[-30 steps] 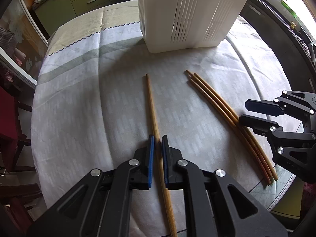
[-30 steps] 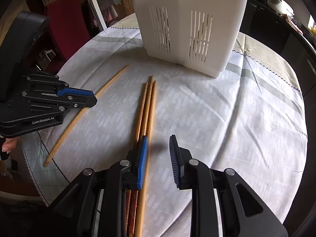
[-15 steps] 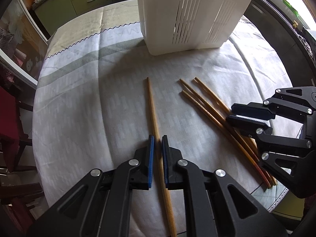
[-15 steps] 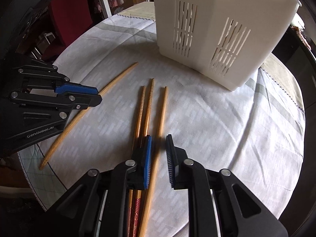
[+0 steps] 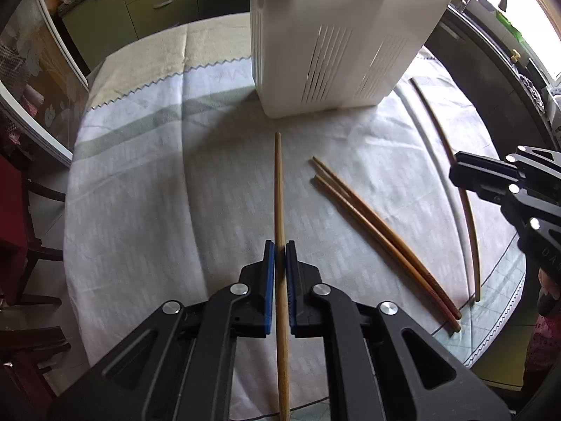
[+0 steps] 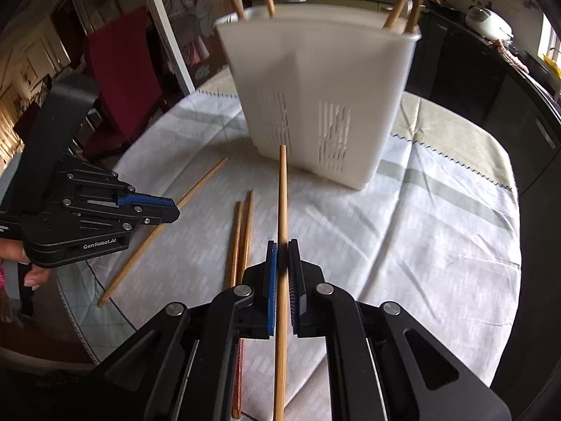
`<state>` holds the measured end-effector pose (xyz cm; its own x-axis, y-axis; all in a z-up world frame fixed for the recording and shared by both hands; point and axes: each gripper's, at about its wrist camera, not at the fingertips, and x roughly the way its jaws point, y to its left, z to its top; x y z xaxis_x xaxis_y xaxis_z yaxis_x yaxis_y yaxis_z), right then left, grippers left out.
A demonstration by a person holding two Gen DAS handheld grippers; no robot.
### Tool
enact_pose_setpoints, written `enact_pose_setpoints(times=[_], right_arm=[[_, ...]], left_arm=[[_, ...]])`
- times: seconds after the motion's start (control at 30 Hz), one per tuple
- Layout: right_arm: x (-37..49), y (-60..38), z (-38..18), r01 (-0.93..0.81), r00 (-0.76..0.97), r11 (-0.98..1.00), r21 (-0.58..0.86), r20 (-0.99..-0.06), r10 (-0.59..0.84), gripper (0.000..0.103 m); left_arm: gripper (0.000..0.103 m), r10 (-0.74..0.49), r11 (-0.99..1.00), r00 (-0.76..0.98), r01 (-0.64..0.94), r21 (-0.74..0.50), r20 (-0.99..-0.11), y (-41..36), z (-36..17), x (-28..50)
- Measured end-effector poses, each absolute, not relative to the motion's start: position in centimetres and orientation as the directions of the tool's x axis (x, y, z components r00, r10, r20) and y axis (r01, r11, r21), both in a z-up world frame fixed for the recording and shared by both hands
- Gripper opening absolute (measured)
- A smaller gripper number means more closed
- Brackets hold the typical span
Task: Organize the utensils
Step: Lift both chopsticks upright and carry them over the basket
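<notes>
Two pale bamboo chopsticks are clamped, one per gripper. My left gripper [image 5: 279, 245] is closed on a light bamboo chopstick [image 5: 278, 189] whose far tip lies on the white-grey patterned tablecloth [image 5: 157, 193], just short of the tall white slotted plastic utensil holder [image 5: 336, 35]. My right gripper [image 6: 282, 245] has just been closing and now pinches a second light bamboo chopstick [image 6: 282, 189], its tip pointing at the holder's base. Two darker brown chopsticks [image 6: 242, 231] lie side by side on the cloth between the grippers. More chopsticks [image 6: 403, 3] stand inside the holder.
</notes>
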<state>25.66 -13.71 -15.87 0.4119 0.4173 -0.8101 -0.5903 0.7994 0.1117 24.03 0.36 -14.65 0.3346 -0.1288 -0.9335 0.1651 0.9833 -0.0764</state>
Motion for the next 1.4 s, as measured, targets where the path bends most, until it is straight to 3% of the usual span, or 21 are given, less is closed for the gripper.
enact_pose_setpoints(times=[0.27,0.6,1.4], right_arm=[[22.6,-18.8,-10.6,-0.543,0.539,0.825,0.159,-0.687,0.488,0.007],[18.7,-23.7,-8.6,-0.495,0.640,0.846,0.200,-0.574,0.510,0.007],[16.4,-24.0,-8.1,-0.513,0.656,0.843,0.165,-0.558,0.508,0.007]], left_arm=[[0.006,-0.162,0.979,0.473,0.187,-0.081,-0.866,1.2,-9.1,21.1],[0.006,-0.191,0.977,0.586,0.192,-0.094,-0.787,1.5,-4.5,16.9],[0.006,-0.205,0.971,0.611,0.228,-0.078,-0.764,1.0,-3.1,15.1]])
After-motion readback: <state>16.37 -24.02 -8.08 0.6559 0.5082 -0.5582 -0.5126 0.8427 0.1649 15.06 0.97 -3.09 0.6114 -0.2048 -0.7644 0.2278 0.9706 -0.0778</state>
